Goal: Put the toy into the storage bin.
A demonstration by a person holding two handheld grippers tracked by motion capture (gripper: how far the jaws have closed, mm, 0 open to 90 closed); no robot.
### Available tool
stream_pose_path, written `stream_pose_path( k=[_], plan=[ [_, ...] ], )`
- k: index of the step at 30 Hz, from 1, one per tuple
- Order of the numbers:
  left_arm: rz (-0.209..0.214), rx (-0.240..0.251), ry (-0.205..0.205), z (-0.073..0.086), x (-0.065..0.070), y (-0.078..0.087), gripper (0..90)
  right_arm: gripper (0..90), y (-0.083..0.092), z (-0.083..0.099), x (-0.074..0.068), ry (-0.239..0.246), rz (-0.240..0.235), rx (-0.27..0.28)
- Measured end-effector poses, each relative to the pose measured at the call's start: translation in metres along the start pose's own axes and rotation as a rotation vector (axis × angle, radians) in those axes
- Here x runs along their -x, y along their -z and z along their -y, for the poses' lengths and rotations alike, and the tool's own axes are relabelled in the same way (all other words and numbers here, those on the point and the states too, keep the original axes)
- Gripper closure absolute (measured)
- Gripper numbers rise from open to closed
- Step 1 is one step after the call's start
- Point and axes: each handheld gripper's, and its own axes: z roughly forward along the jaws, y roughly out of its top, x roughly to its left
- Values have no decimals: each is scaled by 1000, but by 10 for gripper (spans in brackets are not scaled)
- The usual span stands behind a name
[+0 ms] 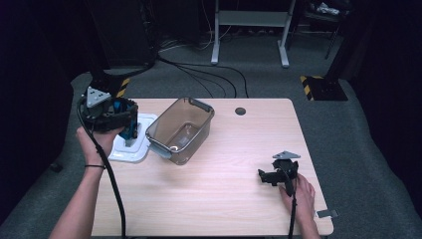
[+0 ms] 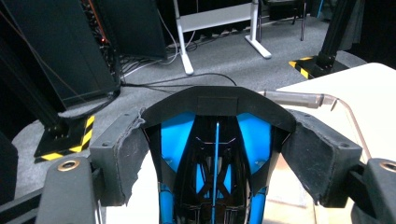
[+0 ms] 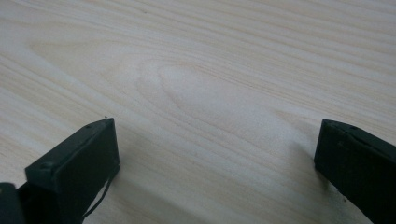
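Left gripper (image 1: 130,130) is hanging raised above the table's (image 1: 209,209) left edge, jaws clamping a black-and-blue tool (image 2: 215,154) over the white lid (image 1: 130,149). Clear tub (image 1: 180,130) is sitting just beside it. Right gripper (image 1: 268,177) is resting near the right edge, jaws gaping wide, gripping nothing.

A pale wood table (image 1: 214,199) fills the middle of the high view. On it, left of centre, sits a clear tub (image 1: 180,130); a white lid (image 1: 130,147) lies flat just left of it. A dark round hole (image 1: 240,111) marks the upper edge.
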Motion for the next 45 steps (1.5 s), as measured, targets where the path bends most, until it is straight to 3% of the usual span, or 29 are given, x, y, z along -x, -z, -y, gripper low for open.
stream_pose_path(
  k=[13,35,45],
  plan=[
    [41,10,-11,-17,14,-24,250,0,0,0,0,2,-3,0],
    [116,3,-43,-21,48,-60,250,0,0,0,0,2,-4,0],
    [140,-11,-37,-17,57,-74,250,0,0,0,0,2,-3,1]
  ],
)
